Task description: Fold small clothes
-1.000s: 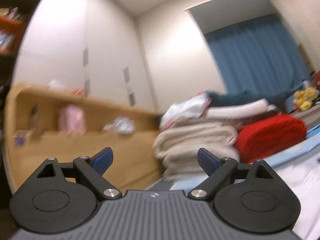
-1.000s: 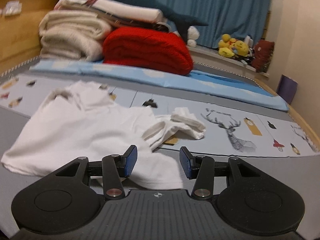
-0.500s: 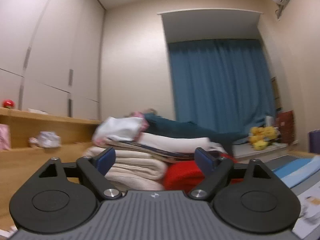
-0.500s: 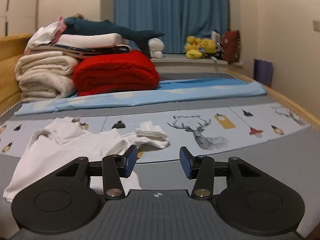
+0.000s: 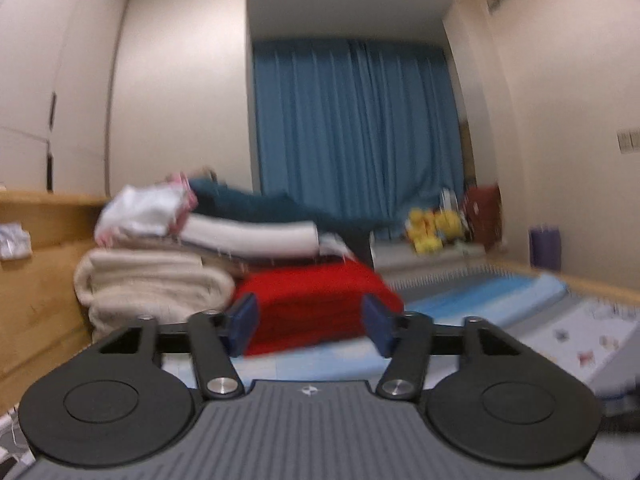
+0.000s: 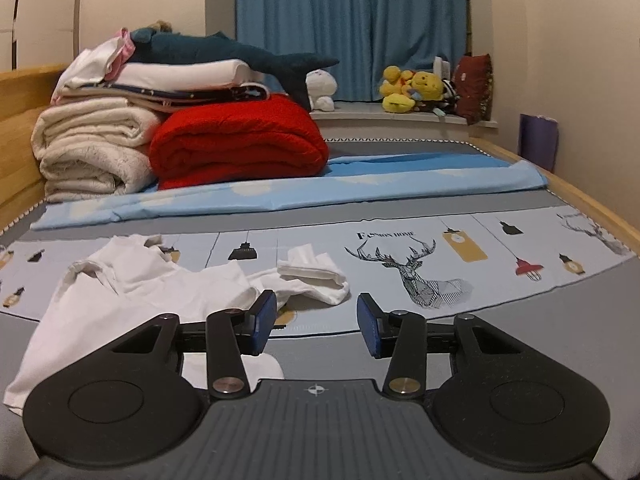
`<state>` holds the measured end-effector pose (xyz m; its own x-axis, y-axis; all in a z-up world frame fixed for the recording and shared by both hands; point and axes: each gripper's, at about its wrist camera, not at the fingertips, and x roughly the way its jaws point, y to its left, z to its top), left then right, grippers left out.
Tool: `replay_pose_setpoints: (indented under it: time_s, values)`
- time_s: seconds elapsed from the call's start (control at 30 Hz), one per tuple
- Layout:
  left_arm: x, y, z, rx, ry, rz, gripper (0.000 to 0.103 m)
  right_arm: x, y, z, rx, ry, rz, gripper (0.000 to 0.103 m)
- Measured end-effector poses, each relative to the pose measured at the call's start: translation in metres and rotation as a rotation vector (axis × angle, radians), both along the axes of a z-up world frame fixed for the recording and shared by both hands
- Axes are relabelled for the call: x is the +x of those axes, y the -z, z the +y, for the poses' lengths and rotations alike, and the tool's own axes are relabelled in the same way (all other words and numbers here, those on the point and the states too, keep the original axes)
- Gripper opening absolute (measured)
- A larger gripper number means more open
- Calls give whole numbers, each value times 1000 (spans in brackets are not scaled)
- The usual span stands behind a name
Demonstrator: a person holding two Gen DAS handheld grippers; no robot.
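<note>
A small white shirt (image 6: 132,300) lies crumpled on the printed grey bed sheet (image 6: 460,264) in the right wrist view, its sleeve (image 6: 316,276) trailing to the right. My right gripper (image 6: 316,322) is open and empty, low over the sheet, just in front of the sleeve and right of the shirt body. My left gripper (image 5: 310,324) is open and empty, held up and pointing at the folded pile; the shirt is not in its view.
A pile of folded blankets stands at the far left: a red one (image 6: 240,144), cream ones (image 6: 88,148), a blue shark plush (image 6: 224,52) on top. A light blue sheet (image 6: 320,184) lies across the bed. Wooden bed frame (image 6: 16,152) left, plush toys (image 6: 412,88) by the curtain.
The left gripper has swung right and tilted down from the wall toward the pile and bed. The right gripper has pulled back and levelled; the shirt now lies farther ahead and left.
</note>
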<state>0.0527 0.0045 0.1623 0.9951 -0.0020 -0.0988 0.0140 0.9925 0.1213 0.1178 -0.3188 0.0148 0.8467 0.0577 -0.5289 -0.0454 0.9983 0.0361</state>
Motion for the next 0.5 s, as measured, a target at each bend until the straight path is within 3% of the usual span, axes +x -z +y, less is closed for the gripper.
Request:
replay_pose_setpoints:
  time_s: [0.07,0.13,0.23,0.33,0.43,0.5]
  values:
    - [5,33,14,-1,9,80,39,11,5,2,0,0,20,38]
    - [14,71,33,-50,-1,170,39,23,12,2,16,14,56,38]
    - [56,115,71,-180,-37,481,39,45,31,-1,100,25,168,39]
    - [84,153,106,-285,-154,668,39,71,57,0,197,28,327,49]
    - [98,187,124,-370,-209,798,46,91,80,12,239,-6,434,55]
    - [107,207,126,-352,-259,883,61,104,97,26,186,-28,504,59]
